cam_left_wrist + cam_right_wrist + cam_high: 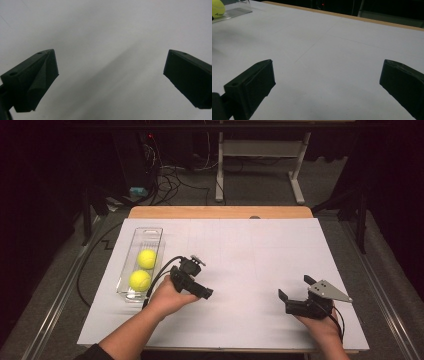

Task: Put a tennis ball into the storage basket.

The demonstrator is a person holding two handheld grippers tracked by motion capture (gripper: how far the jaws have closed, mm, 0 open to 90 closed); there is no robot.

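Our left tool (200,292) has its jaws spread wide apart with nothing between them; in the left gripper view the two black jaws frame bare white surface and a soft diagonal shadow. We hold this tool low over the desk (240,250), just right of the clear plastic tray (159,236), with its jaws pointing toward the middle of the desk and its cable looping back along the tray's near corner. Our right tool (296,294) also stands with its jaws fully apart and unloaded; in the right gripper view they flank an open stretch of the white sheet. We hold it near the front right part of the desk, well apart from the left tool, with the grey three-cornered plate (329,290) on top. The tray lies lengthwise at the left side of the desk and contains two yellow tennis balls: the near tennis ball (140,280) and the far tennis ball (147,258), one behind the other and close together. The right gripper view catches a part of one ball and the tray at its upper left corner. A wooden edge (220,212) of the desk shows beyond the white sheet.
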